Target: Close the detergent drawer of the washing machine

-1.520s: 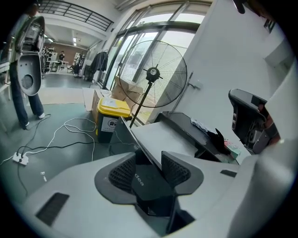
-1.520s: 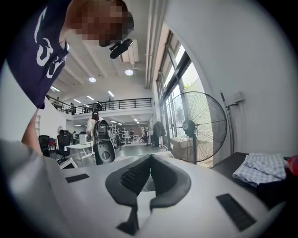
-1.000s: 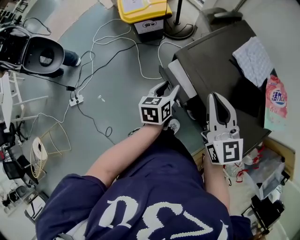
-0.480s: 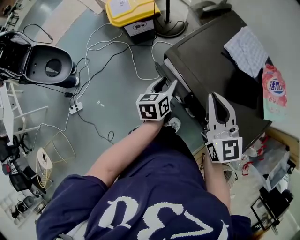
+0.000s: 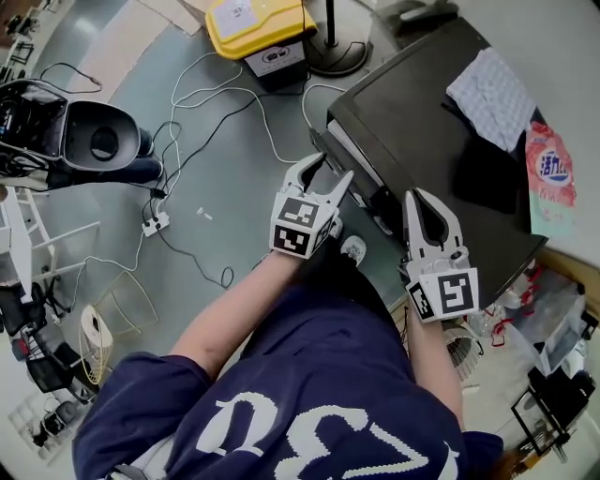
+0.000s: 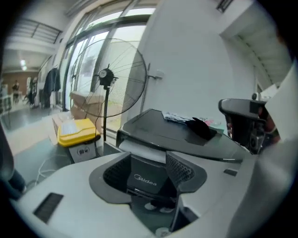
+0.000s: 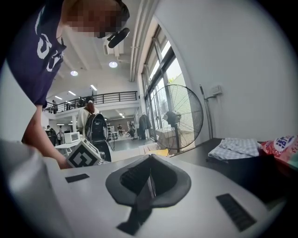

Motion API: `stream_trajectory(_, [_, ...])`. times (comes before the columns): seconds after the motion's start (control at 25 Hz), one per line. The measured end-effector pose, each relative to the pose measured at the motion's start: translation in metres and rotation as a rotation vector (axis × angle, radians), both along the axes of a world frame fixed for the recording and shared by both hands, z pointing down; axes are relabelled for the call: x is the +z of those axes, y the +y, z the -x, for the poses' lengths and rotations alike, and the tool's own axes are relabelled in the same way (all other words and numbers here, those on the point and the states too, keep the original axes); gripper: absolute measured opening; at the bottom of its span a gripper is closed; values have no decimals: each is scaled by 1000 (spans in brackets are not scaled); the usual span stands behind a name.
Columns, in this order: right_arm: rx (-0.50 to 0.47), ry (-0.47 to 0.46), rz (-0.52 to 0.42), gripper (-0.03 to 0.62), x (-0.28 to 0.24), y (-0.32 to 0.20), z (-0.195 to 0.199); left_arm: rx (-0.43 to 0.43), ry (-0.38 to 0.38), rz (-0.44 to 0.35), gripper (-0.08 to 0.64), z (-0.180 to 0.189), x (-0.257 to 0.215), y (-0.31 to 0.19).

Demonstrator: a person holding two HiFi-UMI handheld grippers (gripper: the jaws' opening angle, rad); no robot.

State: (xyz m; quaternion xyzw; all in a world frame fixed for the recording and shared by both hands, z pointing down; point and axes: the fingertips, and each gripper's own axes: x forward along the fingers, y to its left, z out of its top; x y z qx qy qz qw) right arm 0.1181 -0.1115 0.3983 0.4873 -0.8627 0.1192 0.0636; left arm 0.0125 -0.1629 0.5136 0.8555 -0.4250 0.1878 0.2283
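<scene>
left gripper (image 5: 325, 169) opening up, pinching nothing; drawer (image 6: 148, 175) sticking out straight ahead, end-on. right gripper (image 5: 427, 202) sitting farther off, pressed together, empty.

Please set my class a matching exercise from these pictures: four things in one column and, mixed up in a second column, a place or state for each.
Things
1. left gripper
2. right gripper
3. yellow box
4. checked cloth

Place or state
A. on the floor
B. jaws together
C. on top of the washing machine
D. jaws apart

Pairs: 1-D, 2-B, 3-A, 4-C.
The left gripper's jaws are opening, with the detergent drawer front between them.
</scene>
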Motion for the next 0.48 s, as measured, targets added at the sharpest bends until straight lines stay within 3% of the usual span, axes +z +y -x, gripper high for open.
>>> stream_trajectory(0.16, [-14, 1, 43, 17, 17, 2, 6, 109, -104, -125, 247, 19, -11, -7])
stream_trajectory(0.28, [-28, 4, 84, 21, 33, 5, 12, 227, -97, -169, 247, 30, -9, -14])
stream_trajectory(0.32, [-32, 4, 102, 74, 39, 5, 15, 259, -93, -177, 247, 33, -7, -17])
stream_trajectory(0.48, [-44, 24, 171, 89, 64, 10, 23, 297, -137, -199, 247, 54, 2, -35])
